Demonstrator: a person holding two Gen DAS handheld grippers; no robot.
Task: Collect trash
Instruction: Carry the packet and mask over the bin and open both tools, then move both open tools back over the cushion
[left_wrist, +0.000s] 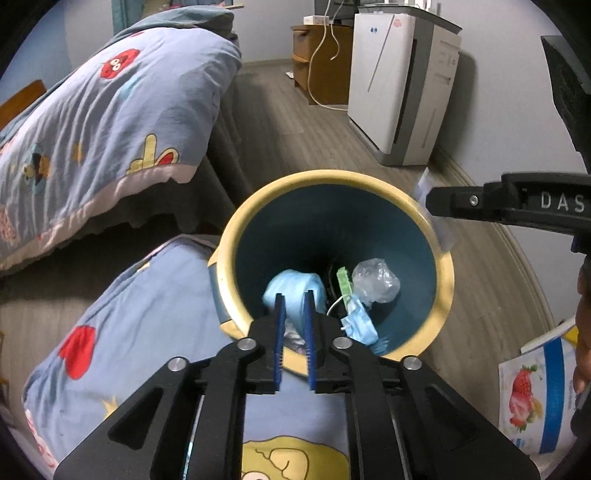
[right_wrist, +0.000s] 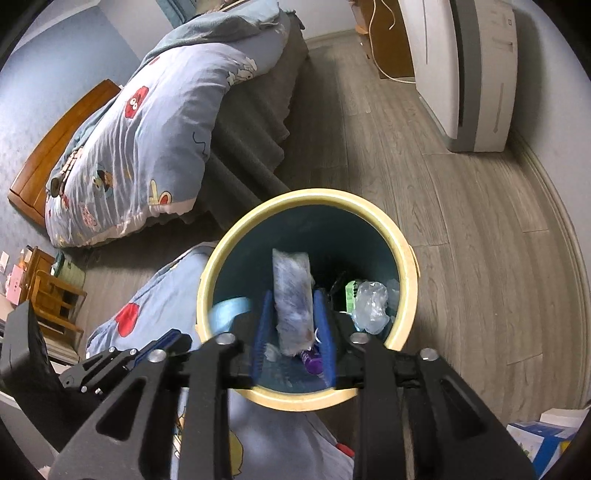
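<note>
A round bin with a cream rim (left_wrist: 448, 273) (right_wrist: 406, 284) and dark teal inside stands on the floor. My left gripper (left_wrist: 294, 295) is above its near rim, its fingers closed around a light blue wad (left_wrist: 291, 288). My right gripper (right_wrist: 293, 295) is over the bin mouth with a silvery flat wrapper (right_wrist: 291, 295) between its fingers; whether they pinch it I cannot tell. In the bin lie a crumpled clear plastic (left_wrist: 376, 280) (right_wrist: 371, 306), a green strip (left_wrist: 344, 282), a blue face mask (left_wrist: 360, 325) and a purple item (right_wrist: 312, 360).
A bed with a blue cartoon quilt (left_wrist: 103, 122) (right_wrist: 140, 140) lies left, part of the quilt (left_wrist: 147, 332) hanging beside the bin. A white air purifier (left_wrist: 402, 85) stands by the right wall, a wooden cabinet (left_wrist: 321, 62) behind. A strawberry-print package (left_wrist: 532, 398) lies right.
</note>
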